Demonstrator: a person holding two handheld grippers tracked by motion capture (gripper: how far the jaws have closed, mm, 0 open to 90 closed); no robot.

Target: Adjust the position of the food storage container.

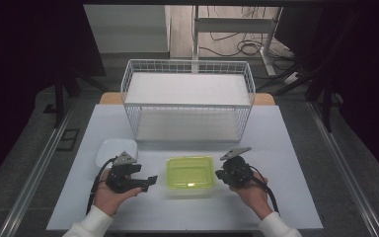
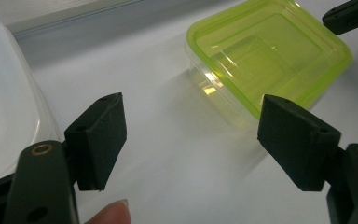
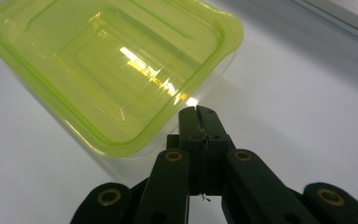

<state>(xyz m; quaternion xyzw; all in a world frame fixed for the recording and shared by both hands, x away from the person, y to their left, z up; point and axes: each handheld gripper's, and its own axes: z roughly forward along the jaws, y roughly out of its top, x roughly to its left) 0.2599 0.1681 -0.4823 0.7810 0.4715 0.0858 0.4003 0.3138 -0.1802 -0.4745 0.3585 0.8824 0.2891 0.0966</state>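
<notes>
The left hand-held gripper (image 1: 150,181) has its jaws spread wide with nothing between them, and the right hand-held gripper (image 1: 219,174) has its jaws pressed together, just beside the container (image 1: 189,175). If the right one pushes the light container, it may slide away on the smooth worktop (image 1: 286,148). The container sits at the worktop's 6 o'clock edge, clear-walled with a translucent green lid, apparently empty.

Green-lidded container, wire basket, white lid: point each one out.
green-lidded container (image 1: 189,174), high view, centre of its lid.
wire basket (image 1: 187,105), high view, front top rim.
white lid (image 1: 113,149), high view, bare top surface.
</notes>
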